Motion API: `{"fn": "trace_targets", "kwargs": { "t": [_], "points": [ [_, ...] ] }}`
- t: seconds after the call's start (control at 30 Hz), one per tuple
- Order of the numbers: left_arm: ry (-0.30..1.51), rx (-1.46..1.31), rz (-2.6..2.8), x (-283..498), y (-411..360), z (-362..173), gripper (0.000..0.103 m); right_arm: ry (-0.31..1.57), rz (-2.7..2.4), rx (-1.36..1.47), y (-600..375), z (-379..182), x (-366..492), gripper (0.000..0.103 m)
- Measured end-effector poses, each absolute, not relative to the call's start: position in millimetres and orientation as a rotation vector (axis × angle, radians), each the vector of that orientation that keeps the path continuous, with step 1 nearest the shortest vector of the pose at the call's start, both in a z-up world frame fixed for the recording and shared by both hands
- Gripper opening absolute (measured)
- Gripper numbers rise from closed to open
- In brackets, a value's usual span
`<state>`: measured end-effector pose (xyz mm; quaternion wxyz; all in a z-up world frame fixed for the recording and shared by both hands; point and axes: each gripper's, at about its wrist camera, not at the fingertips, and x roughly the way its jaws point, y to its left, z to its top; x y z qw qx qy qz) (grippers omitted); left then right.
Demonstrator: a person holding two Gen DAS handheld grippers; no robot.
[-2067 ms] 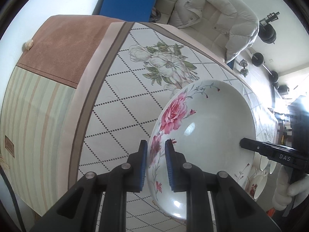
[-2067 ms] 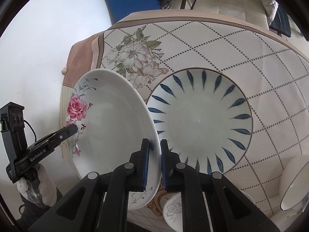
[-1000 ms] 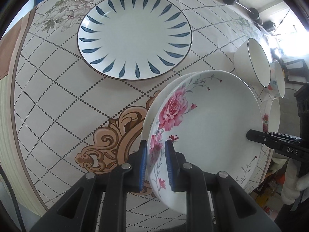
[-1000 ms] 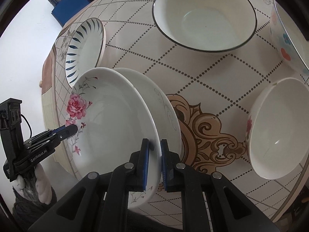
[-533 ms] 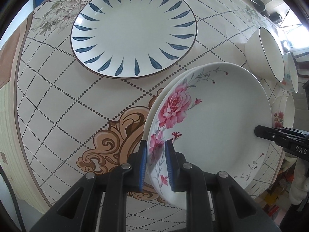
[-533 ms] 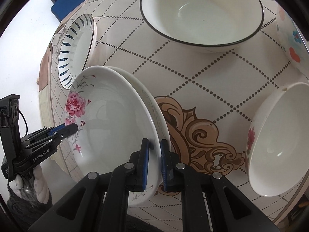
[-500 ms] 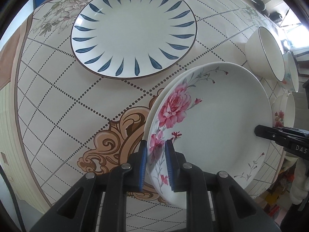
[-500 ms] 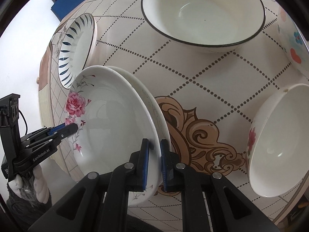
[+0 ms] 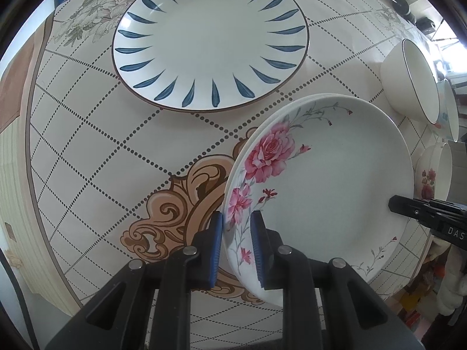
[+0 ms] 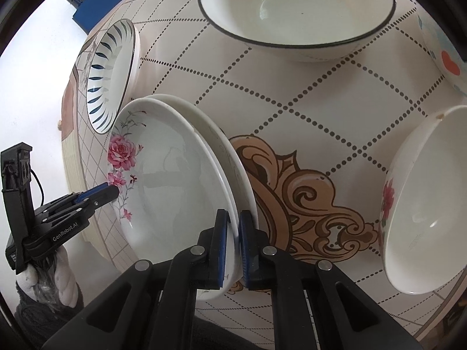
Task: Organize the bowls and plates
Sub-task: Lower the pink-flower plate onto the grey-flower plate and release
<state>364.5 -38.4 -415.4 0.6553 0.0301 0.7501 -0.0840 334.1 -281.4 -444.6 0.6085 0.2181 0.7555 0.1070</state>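
There are three plates and three bowls on the table (image 9: 87, 157), which wears a smooth cloth with dotted diamonds and brown swirls. The rose plate (image 9: 329, 186) is round, white and shiny, with pink flowers. It sits just above a plain white plate (image 10: 230, 157) at the table's near edge. The blue-leaf plate (image 9: 210, 38) lies flat toward the far edge.

One bowl (image 10: 297, 8) has a thin dark rim, one bowl (image 10: 426, 218) has a red flower, and one bowl (image 10: 443, 46) shows a red heart.

The left gripper (image 9: 237, 243) points straight down and pinches one side of the rose plate's rim. The right gripper (image 10: 232, 245) tilts down and squeezes the other side; its jaws have just been closing tighter on that rim.
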Motion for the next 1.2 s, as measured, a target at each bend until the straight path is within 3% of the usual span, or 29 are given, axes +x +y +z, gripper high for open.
{"fn": "trace_targets", "kwargs": {
  "t": [0.53,0.97,1.03,1.07,1.1,1.17,1.2],
  "points": [
    [1.694,0.148,-0.144,344.2,-36.0,-412.9,0.018,1.837,0.023,0.248,-239.3,-427.0,344.8,0.014],
    [1.647,0.142,-0.127,342.8,-35.0,-397.7,0.018,1.845,-0.021,0.245,-239.5,-420.7,343.4,0.015],
    [1.618,0.135,-0.121,342.2,-33.9,-387.1,0.018,1.833,-0.007,0.226,-231.3,-415.4,341.1,0.023],
    [1.601,0.129,-0.114,342.1,-32.6,-380.9,0.019,1.825,0.01,0.238,-227.1,-411.9,339.9,0.038],
    [1.583,0.123,-0.102,343.1,-30.7,-374.8,0.02,1.814,0.024,0.257,-223.1,-408.0,338.0,0.06],
    [1.547,0.11,-0.089,346.4,-26.4,-362.9,0.024,1.776,0.053,0.282,-215.3,-397.9,337.5,0.082],
    [1.528,0.107,-0.083,349.1,-24.3,-356.9,0.024,1.757,0.064,0.288,-211.7,-392.4,339.0,0.083]
  ]
}}
